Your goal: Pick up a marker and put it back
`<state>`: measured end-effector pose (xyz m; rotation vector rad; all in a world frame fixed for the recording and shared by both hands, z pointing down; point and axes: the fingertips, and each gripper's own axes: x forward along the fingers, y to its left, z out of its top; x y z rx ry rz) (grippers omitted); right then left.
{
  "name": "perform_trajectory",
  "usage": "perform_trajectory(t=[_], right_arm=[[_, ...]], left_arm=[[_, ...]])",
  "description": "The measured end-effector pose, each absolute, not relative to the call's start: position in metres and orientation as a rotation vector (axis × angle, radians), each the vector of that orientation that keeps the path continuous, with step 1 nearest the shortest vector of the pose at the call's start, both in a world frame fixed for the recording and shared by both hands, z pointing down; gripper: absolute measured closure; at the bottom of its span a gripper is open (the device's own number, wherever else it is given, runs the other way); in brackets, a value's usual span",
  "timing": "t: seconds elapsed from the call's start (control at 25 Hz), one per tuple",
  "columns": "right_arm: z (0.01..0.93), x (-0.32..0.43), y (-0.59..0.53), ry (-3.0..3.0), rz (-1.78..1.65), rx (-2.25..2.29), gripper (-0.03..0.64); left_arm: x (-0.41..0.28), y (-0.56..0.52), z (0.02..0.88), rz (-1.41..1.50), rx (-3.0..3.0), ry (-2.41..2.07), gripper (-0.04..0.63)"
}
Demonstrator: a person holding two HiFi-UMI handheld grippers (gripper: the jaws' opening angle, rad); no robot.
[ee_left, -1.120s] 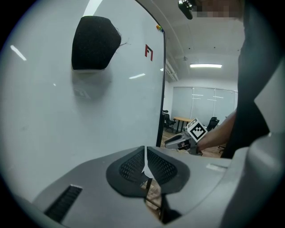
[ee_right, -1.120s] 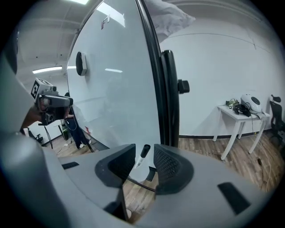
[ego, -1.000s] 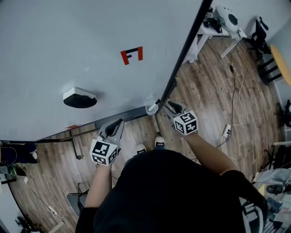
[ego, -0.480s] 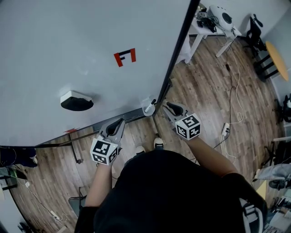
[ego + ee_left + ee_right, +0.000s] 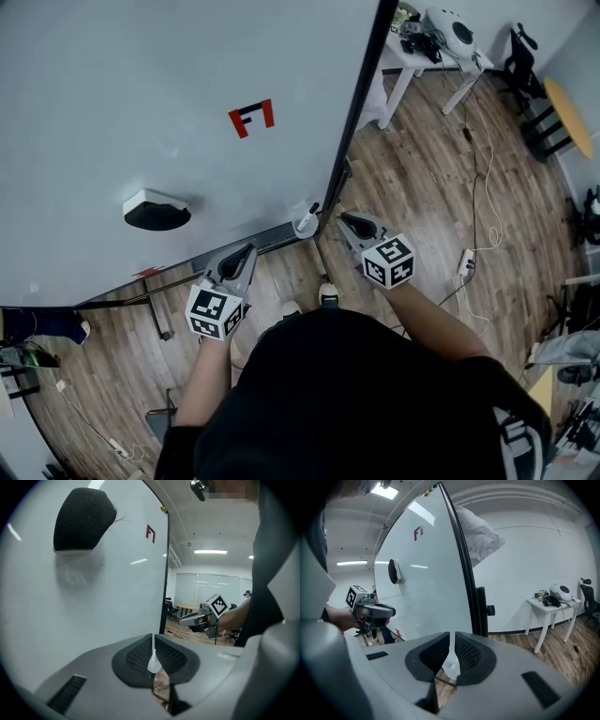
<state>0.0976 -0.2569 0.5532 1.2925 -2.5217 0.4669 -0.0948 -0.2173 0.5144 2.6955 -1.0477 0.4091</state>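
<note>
The right gripper (image 5: 341,217) has jaws that have just been closing to a narrow, empty slit. Just left of it the marker (image 5: 306,221) stands at the near right corner of the whiteboard (image 5: 141,84), seemingly already returned; little remains.

Head camera looks down; gripper views share the whiteboard (image 5: 141,75).

Black eraser (image 5: 156,210) on whiteboard (image 5: 141,94), white table (image 5: 427,42) beyond.

Bright, even indoor light; ceiling strip (image 5: 210,551) glows up-right of left gripper (image 5: 153,641). Fisheye warp w/ dark corners.
</note>
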Motion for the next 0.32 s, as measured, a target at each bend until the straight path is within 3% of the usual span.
perform_trajectory(t=[0.32], right_arm=[[0.5476, 0.0917, -0.2563, -2.532, 0.463, 1.293, 0.600]], left_arm=[[-0.0960, -0.2147, 0.5134, 0.409, 2.705, -1.028, 0.566]])
